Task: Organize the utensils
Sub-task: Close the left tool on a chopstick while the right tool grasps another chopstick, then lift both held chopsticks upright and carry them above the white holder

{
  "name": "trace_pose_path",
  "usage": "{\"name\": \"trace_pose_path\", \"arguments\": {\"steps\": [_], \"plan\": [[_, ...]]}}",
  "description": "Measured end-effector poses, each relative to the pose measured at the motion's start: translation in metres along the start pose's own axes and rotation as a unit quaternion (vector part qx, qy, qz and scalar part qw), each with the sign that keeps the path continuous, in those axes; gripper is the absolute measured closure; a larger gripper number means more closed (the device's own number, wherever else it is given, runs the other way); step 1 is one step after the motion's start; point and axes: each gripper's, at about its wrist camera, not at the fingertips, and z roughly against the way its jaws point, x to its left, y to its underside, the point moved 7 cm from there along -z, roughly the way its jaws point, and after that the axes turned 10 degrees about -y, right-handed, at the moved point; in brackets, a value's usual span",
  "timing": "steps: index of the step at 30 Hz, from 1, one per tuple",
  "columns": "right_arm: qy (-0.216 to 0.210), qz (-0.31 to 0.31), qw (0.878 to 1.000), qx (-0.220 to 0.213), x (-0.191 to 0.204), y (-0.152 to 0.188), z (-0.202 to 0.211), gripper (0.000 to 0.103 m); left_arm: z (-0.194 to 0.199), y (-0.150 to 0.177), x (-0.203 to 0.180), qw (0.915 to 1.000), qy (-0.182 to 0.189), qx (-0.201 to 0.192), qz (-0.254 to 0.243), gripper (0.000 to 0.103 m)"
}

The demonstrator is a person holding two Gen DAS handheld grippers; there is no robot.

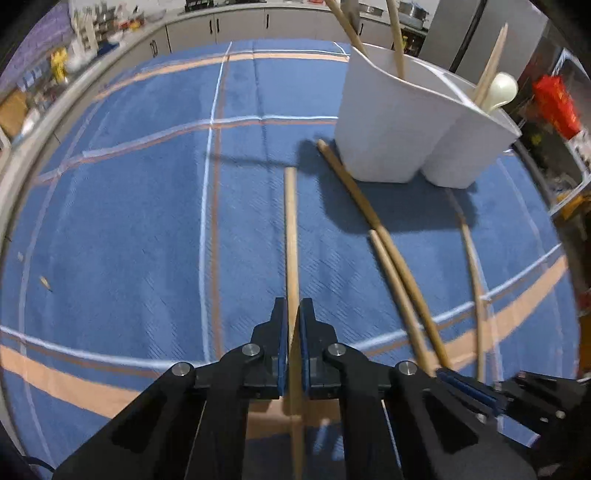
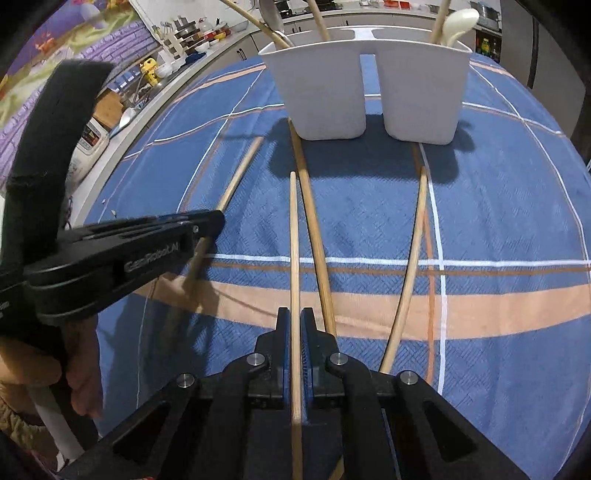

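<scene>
- The white holder (image 2: 369, 85) stands on the blue cloth (image 2: 498, 206). It has two cups joined together.
- Some things are already put away. A few chopsticks stand in the left cup, and a white spoon (image 2: 458, 22) with another stick stands in the right cup.
- The left gripper (image 1: 291, 314) is squeezed tight on one chopstick (image 1: 290, 236). The stick points toward the holder.
- The right gripper (image 2: 294, 321) is squeezed tight on another chopstick (image 2: 293, 240). That stick also points toward the holder.
- Two more chopsticks are not picked up. A darker one (image 2: 314, 221) lies right beside the right gripper's stick and its far end reaches the foot of the holder. A lighter one (image 2: 413, 240) lies further right.
- So the job looks about half done. I think the two held sticks go into the holder next, and then the two on the cloth.
</scene>
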Motion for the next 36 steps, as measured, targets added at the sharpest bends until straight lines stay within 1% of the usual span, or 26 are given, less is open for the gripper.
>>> {"name": "trace_pose_path", "arguments": {"steps": [4, 5, 6, 7, 10, 12, 16, 19, 22, 25, 28, 32, 34, 35, 36], "plan": [[-0.012, 0.001, 1.000, 0.020, 0.002, 0.015, 0.007, 0.097, 0.011, 0.030, 0.004, 0.9991, 0.034, 0.013, 0.021, 0.097], [-0.013, 0.002, 1.000, 0.025, 0.001, 0.019, 0.010, 0.097, 0.016, 0.044, 0.006, 0.9981, 0.050, 0.022, 0.029, 0.097], [-0.015, 0.004, 0.999, 0.031, 0.002, 0.026, 0.012, 0.097, 0.019, 0.053, 0.006, 0.9973, 0.059, 0.028, 0.032, 0.097], [-0.018, 0.004, 0.999, 0.038, 0.001, 0.033, 0.016, 0.097, 0.025, 0.070, 0.006, 0.9964, 0.069, 0.037, 0.033, 0.097], [-0.025, 0.008, 0.998, 0.059, 0.000, 0.052, 0.025, 0.097, 0.036, 0.105, 0.004, 0.9946, 0.084, 0.052, 0.031, 0.097], [-0.016, 0.024, 0.997, 0.066, 0.001, 0.058, 0.029, 0.097, 0.040, 0.118, 0.002, 0.9935, 0.090, 0.059, 0.037, 0.097], [0.003, 0.044, 0.996, 0.074, 0.003, 0.054, 0.025, 0.096, 0.038, 0.112, -0.006, 0.9956, 0.068, 0.057, 0.032, 0.096], [0.015, 0.063, 0.995, 0.081, 0.009, 0.049, 0.016, 0.096, 0.034, 0.094, -0.014, 0.9969, 0.054, 0.055, 0.015, 0.095], [0.028, 0.086, 0.992, 0.089, 0.011, 0.047, 0.014, 0.096, 0.031, 0.083, -0.019, 0.9977, 0.042, 0.053, -0.004, 0.095], [0.038, 0.110, 0.988, 0.100, 0.014, 0.043, 0.009, 0.095, 0.028, 0.074, -0.022, 0.9976, 0.041, 0.052, -0.018, 0.095], [0.046, 0.135, 0.984, 0.107, 0.019, 0.041, 0.006, 0.095, 0.023, 0.065, -0.020, 0.9973, 0.048, 0.051, -0.020, 0.095], [0.060, 0.159, 0.980, 0.102, 0.025, 0.042, 0.001, 0.095, 0.018, 0.058, -0.023, 0.9969, 0.051, 0.051, -0.033, 0.095], [0.058, 0.166, 0.980, 0.093, 0.028, 0.043, -0.001, 0.095, 0.016, 0.055, -0.026, 0.9972, 0.054, 0.046, -0.026, 0.095], [0.048, 0.161, 0.982, 0.090, 0.027, 0.042, -0.001, 0.096, 0.017, 0.056, -0.025, 0.9973, 0.054, 0.041, -0.025, 0.097], [0.029, 0.147, 0.985, 0.086, 0.027, 0.041, -0.001, 0.097, 0.019, 0.059, -0.022, 0.9977, 0.050, 0.039, -0.026, 0.097]]}}
